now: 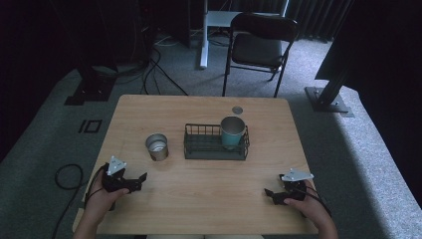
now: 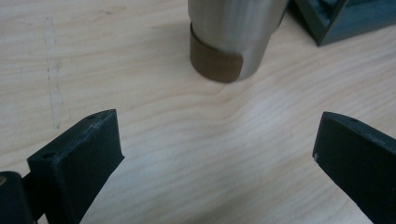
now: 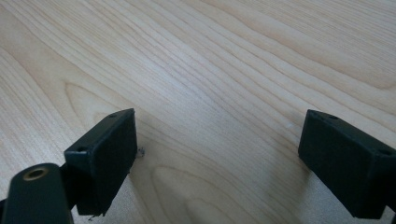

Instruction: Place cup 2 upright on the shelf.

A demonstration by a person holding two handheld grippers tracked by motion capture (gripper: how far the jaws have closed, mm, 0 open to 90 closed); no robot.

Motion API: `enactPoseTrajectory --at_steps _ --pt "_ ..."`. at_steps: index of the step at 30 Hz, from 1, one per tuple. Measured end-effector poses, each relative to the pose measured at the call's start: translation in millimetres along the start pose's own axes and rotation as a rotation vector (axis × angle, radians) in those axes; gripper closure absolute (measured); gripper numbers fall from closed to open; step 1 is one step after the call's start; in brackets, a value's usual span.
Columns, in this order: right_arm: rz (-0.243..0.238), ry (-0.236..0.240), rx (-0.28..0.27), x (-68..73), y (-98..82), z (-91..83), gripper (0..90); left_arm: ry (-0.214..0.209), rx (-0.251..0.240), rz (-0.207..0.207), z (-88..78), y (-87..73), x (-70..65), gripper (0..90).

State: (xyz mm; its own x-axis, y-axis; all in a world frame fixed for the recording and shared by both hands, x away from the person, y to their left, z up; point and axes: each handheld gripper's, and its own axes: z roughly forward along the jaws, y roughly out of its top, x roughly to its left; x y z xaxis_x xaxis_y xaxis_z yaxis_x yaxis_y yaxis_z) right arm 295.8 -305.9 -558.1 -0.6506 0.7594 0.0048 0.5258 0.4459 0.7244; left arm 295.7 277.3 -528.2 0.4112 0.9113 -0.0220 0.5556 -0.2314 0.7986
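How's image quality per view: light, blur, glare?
High view: dim, dark surround, light wooden table evenly lit. Left gripper view: silver metal cup soft and out of focus, pale sheen on the wood. Right gripper view: wood grain fairly sharp, black jaws slightly soft, no glare.

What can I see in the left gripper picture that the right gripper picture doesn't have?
The left gripper view has the lower part of the silver cup, with a brown band near its base, and a corner of the dark wire basket at the top right. The right gripper view has nothing beyond bare wood grain ahead of the right gripper. Both share the light wooden table and a pair of black jaws standing wide apart with nothing between them; those of the left gripper point toward the cup.
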Motion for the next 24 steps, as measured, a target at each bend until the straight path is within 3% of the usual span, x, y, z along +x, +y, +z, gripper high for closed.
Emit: enactPoseTrajectory --at_steps 24 --pt "0.0 0.0 0.001 0.0 0.0 -0.1 11.2 0.0 -0.061 0.033 17.5 34.2 -4.2 1.8"
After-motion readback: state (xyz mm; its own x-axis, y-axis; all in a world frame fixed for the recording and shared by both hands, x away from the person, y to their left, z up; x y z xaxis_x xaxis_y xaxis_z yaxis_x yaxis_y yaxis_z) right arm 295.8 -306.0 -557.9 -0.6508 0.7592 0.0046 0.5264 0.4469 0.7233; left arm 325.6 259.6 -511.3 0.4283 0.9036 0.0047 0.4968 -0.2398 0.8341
